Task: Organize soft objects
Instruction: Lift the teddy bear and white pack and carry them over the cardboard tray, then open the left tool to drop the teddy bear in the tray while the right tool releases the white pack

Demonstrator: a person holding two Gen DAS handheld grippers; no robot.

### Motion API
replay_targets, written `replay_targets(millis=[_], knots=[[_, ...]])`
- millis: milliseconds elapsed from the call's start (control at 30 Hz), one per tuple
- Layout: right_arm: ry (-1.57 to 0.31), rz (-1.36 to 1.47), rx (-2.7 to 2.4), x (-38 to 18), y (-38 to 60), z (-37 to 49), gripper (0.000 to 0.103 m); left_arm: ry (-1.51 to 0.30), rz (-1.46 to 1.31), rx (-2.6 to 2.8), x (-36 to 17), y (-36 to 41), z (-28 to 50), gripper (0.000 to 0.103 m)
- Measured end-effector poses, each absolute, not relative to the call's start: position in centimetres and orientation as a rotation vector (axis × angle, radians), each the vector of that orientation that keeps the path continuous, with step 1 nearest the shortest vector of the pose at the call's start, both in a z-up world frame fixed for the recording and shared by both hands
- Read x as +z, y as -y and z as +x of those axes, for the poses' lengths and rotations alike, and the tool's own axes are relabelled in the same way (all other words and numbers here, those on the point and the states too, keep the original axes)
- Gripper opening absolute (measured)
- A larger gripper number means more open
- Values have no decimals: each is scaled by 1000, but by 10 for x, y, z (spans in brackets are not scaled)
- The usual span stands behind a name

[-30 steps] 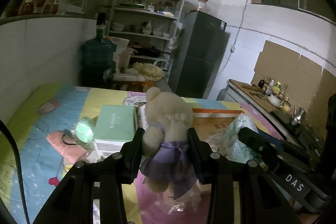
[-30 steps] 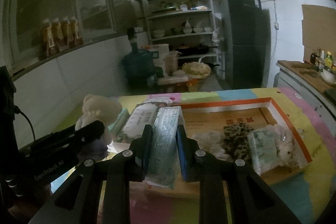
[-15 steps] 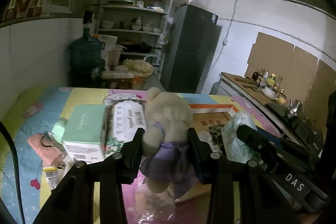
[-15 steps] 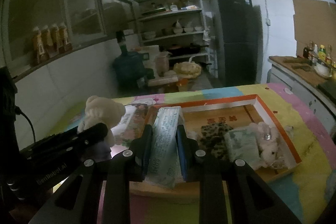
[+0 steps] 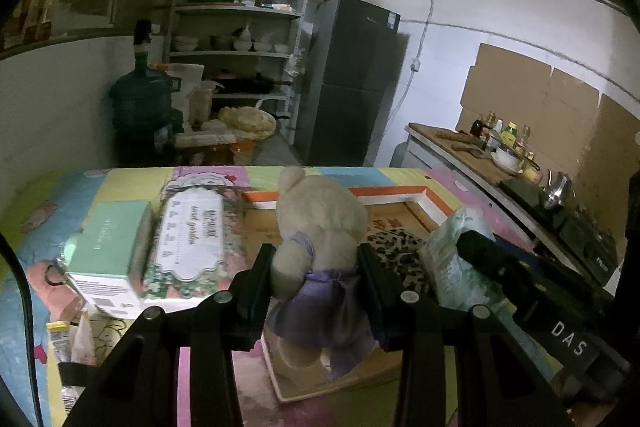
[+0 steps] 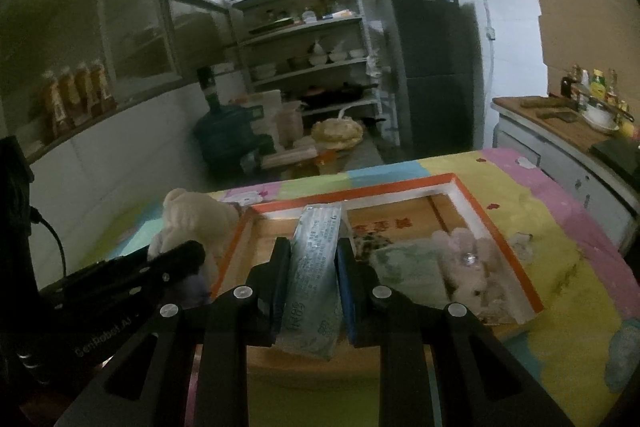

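Left wrist alone shows boxes beside the tray — left gripper clamps an upright teddy bear, right gripper pinches a tissue pack lengthwise, pointing away.

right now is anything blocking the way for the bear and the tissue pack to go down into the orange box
Nothing visible blocks either. The left hand-held gripper holds the teddy bear over the orange-rimmed box, and the right hand-held gripper holds the tissue pack above bare box floor. The leopard-print item, green pack and pink plush lie further right.
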State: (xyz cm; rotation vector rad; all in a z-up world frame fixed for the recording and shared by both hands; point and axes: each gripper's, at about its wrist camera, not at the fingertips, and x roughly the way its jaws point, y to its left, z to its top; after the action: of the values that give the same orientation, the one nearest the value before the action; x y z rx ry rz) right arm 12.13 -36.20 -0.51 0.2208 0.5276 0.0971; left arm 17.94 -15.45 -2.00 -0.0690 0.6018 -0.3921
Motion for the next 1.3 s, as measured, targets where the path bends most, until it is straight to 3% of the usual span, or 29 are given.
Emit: replay_targets(millis=[1300], knots=[[-600,258,-31,-39,437,149,24,-716,-2,-456,-62,233,208,41]])
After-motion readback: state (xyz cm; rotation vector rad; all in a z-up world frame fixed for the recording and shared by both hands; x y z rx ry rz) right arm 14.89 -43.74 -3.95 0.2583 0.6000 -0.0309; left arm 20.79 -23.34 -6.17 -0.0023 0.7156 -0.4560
